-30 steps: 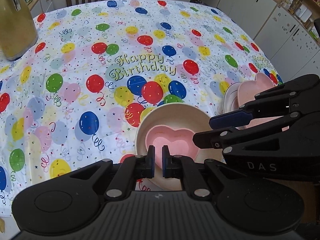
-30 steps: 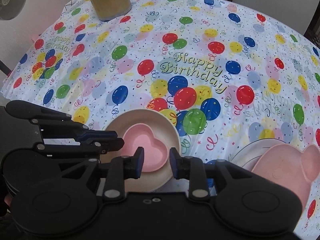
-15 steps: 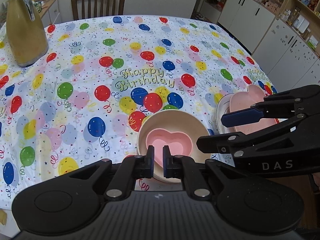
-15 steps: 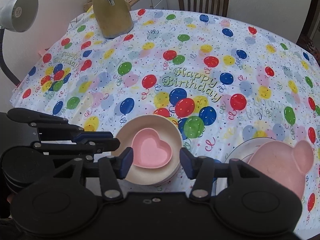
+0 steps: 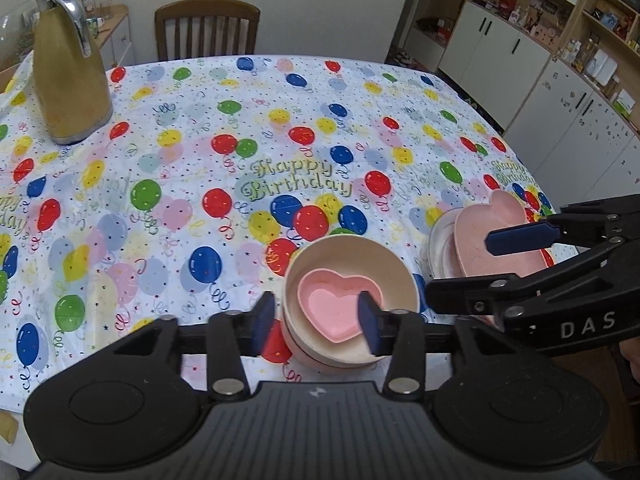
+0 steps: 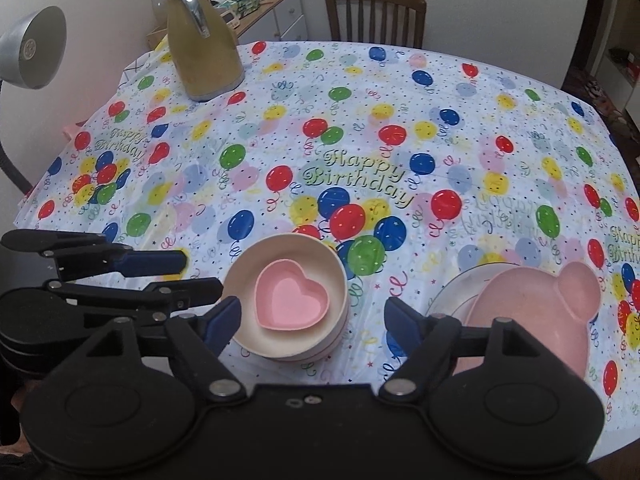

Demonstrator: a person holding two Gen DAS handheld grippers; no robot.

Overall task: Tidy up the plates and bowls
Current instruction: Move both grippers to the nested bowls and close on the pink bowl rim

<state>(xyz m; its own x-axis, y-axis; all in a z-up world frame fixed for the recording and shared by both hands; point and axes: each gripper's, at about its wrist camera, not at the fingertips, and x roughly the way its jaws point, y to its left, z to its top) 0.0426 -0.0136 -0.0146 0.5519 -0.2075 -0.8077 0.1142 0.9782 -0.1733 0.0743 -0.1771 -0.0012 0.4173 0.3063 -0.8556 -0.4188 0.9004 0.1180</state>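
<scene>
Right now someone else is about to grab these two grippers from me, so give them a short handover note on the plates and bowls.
Left gripper: open, empty, held above the near table edge by the bowls.
Right gripper: open wide, empty, also above the near edge.
Bowls: pink heart bowl sits nested in the cream round bowl, which tops a short stack.
Plates: pink bear-shaped plate lies on a white plate, to the right of the bowls.
Done: both groups look stacked.
Left: probably nothing but a check; the gold jug stands at the far side, untouched.
</scene>
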